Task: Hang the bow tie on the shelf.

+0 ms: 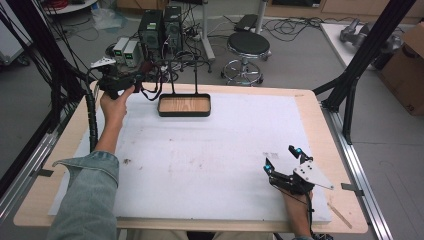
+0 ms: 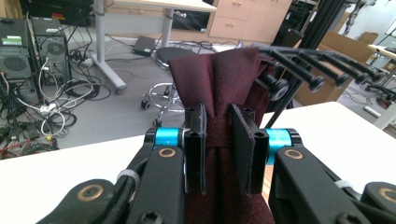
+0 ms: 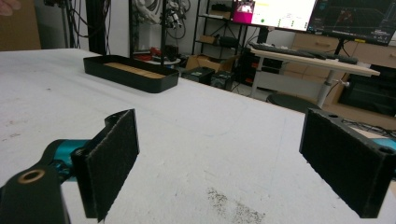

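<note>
My left arm, in its denim sleeve [image 1: 90, 195], reaches up from seven o'clock toward the far-left corner of the table [image 1: 320, 145], at about ten o'clock of the white mat [image 1: 210, 155], where my left hand [image 1: 114, 107] lifts its tongs off the surface. The left gripper [image 2: 218, 154] has its jaws clamped tight on a dark red cloth [image 2: 219, 84], which bunches between the pads and fans out above them; in the high view that cloth [image 1: 146, 66] shows just past the table's far edge, beside a loop of black cable [image 1: 152, 92]. In the left gripper view a black rack of knobbed pegs [image 2: 308, 65] juts out at two o'clock, close behind the cloth; whether they touch I cannot tell. Just to the right, at twelve o'clock of the mat, sits a black tray with a wooden floor [image 1: 184, 105], and two thin black uprights rise from its far rim; it lies close to the far edge. The broad middle of the mat is bare apart from a few dark smudges, so there is free room between my two hands. Down at five o'clock my right hand [image 1: 296, 205] rests low near the mat's near-right corner, and the right gripper [image 1: 283, 159] points toward eleven o'clock with its jaws spread wide and nothing between them; in the right gripper view the pads [image 3: 112, 158] frame bare mat, with the tray [image 3: 130, 72] well off at eleven o'clock. Beyond the far edge stand a round stool [image 1: 248, 47] and computer towers [image 1: 161, 30] on the floor.
</note>
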### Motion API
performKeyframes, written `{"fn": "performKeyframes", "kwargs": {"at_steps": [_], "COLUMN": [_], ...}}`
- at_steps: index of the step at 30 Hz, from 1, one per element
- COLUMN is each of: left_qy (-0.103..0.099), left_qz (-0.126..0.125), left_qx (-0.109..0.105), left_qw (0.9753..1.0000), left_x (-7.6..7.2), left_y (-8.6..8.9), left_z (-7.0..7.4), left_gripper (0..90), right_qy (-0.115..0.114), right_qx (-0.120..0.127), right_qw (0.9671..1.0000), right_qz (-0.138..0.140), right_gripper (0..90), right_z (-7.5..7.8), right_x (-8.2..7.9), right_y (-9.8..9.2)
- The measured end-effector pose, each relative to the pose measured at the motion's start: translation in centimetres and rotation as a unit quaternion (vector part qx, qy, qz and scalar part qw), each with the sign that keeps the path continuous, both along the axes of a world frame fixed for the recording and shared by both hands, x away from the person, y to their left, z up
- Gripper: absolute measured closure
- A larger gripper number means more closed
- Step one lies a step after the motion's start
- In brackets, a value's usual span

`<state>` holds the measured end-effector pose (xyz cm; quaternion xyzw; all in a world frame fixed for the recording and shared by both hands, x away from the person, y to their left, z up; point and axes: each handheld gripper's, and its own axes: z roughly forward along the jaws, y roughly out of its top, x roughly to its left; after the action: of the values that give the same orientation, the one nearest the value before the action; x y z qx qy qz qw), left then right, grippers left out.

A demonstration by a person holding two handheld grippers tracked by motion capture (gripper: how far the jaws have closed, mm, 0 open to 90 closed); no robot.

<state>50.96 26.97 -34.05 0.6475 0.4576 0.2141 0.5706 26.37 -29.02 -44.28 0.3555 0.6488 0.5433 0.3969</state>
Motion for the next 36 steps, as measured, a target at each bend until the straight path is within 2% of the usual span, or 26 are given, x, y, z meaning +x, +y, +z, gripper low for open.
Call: {"fn": "performKeyframes", "kwargs": {"at_steps": [8, 13, 19, 25, 27, 32, 36], "left_qy": [0.000, -0.004, -0.016, -0.040, -0.046, -0.069, -0.079], "left_qz": [-0.002, -0.003, -0.010, -0.018, -0.029, -0.033, -0.040], "left_qx": [0.008, 0.013, 0.019, 0.037, 0.040, 0.040, 0.042], "left_qw": [1.0000, 0.9999, 0.9997, 0.9984, 0.9977, 0.9963, 0.9952], "left_x": [0.0, -0.1, -0.8, -2.5, -3.1, -4.9, -6.3], "left_y": [-0.1, 0.0, 0.3, 0.5, 0.7, 1.2, 1.6], "left_z": [-0.2, -0.2, 0.2, 0.9, 1.2, 1.9, 2.2], "left_gripper": [73.4, 69.5, 60.8, 56.8, 53.5, 50.6, 48.2], "right_qy": [0.000, 0.000, 0.003, 0.002, 0.003, 0.001, 0.000], "right_qx": [0.000, 0.000, 0.003, 0.004, 0.004, 0.004, 0.003], "right_qw": [1.0000, 1.0000, 1.0000, 1.0000, 1.0000, 1.0000, 1.0000], "right_qz": [0.000, 0.000, 0.000, 0.000, 0.000, 0.001, 0.000], "right_gripper": [11.1, 11.1, 11.1, 11.1, 11.1, 11.1, 11.1], "right_z": [0.0, 0.0, 0.0, 0.0, 0.0, 0.0, 0.0], "right_x": [0.0, 0.0, 0.0, 0.0, 0.0, 0.1, 0.1], "right_y": [0.0, 0.0, 0.0, 0.0, 0.0, 0.0, -0.1]}}
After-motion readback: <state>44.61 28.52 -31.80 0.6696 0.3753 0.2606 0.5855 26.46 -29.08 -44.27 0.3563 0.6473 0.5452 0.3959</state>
